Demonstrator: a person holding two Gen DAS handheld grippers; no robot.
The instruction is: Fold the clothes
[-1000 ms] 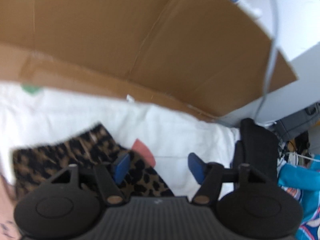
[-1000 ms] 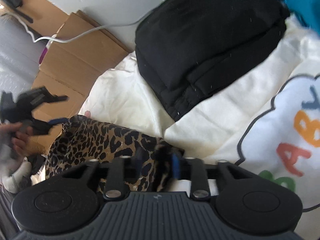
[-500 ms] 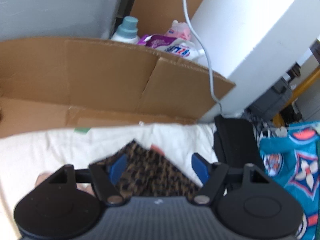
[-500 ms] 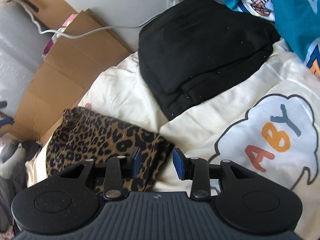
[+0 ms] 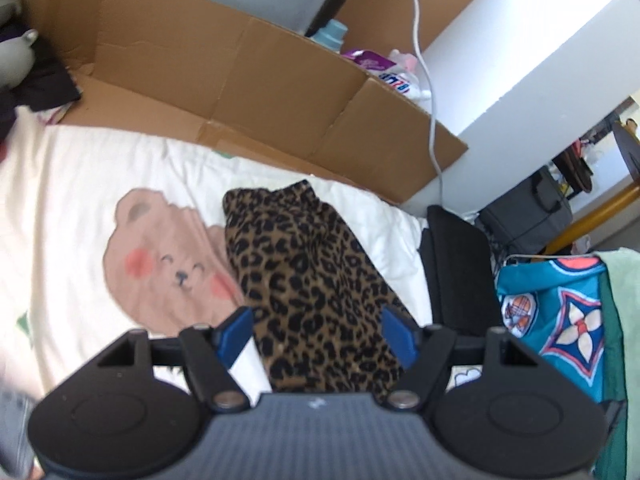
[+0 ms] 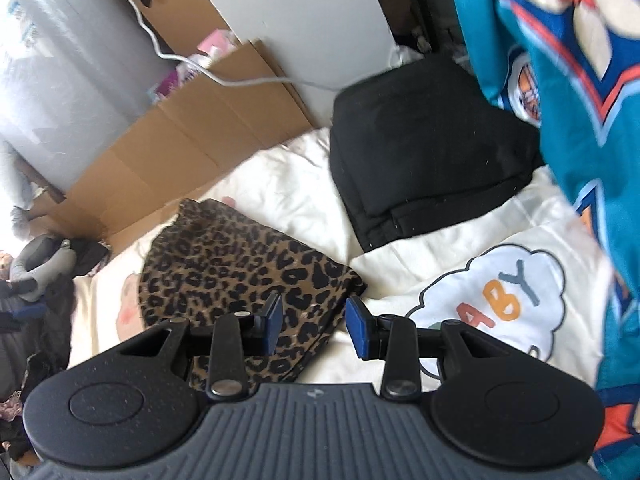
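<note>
Cream bedding [image 5: 80,168] lay under a folded leopard-print garment [image 5: 304,280] at frame center. Since a second earlier, the right gripper [image 6: 314,322] had let it go; both it and the left gripper [image 5: 316,334] had jaws apart and empty (fold apparently finished). Upper-frame cardboard box [image 5: 224,80] held bottles [image 5: 332,36].

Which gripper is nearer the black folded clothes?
Right, by my read. The right gripper hangs open over the leopard garment's corner, with the black folded clothes just beyond. The left gripper hangs open over the leopard garment, the black pile off to its right.
</note>
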